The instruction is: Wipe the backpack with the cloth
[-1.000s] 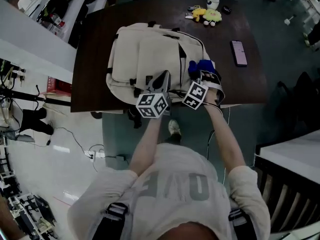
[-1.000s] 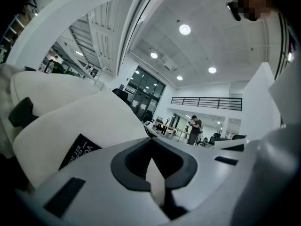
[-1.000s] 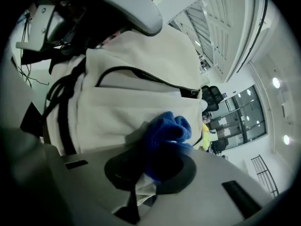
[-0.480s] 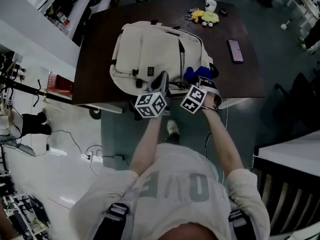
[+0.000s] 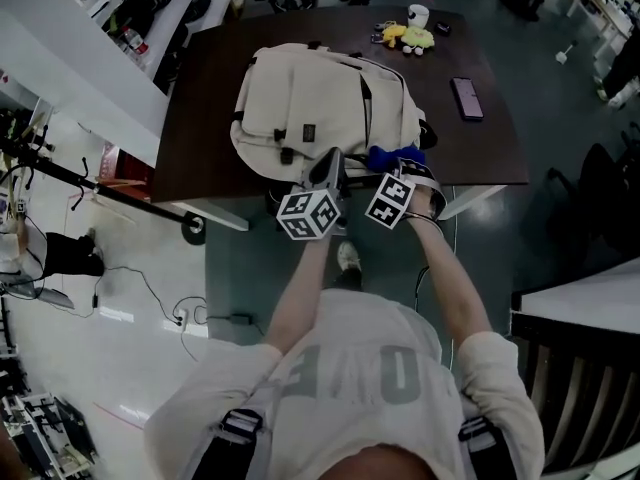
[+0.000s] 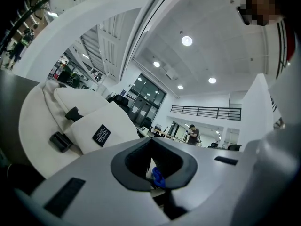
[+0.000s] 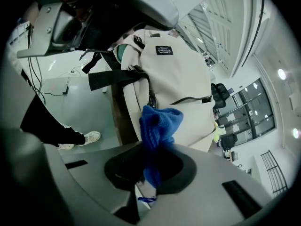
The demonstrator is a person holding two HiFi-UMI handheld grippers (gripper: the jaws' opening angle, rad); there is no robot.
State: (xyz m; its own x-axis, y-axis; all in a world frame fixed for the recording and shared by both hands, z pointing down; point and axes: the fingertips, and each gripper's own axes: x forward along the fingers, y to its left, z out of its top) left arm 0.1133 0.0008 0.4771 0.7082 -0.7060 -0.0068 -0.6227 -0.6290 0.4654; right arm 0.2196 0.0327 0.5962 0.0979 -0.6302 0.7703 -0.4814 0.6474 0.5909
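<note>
A cream backpack [image 5: 320,103] lies flat on the dark table [image 5: 205,118]; it also shows as the backpack [image 6: 70,121] at the left of the left gripper view and the backpack [image 7: 174,74] ahead in the right gripper view. My right gripper [image 5: 398,173] is shut on a blue cloth [image 5: 393,155], which sits at the backpack's near right corner. The cloth [image 7: 159,126] sticks up out of the right gripper [image 7: 146,166]. My left gripper [image 5: 329,165] is at the backpack's near edge. The left gripper [image 6: 151,147] is shut with nothing between its jaws.
A phone [image 5: 466,98] lies on the table's right side. At the far edge are a yellow plush toy [image 5: 412,36] and a white cup [image 5: 417,13]. A black strap [image 7: 113,76] hangs off the backpack's near side. Cables and a power strip [image 5: 195,313] lie on the floor.
Both grippers have drawn back toward me, from on top of the backpack's near part to its near edge. The blue cloth came along in the right gripper.
</note>
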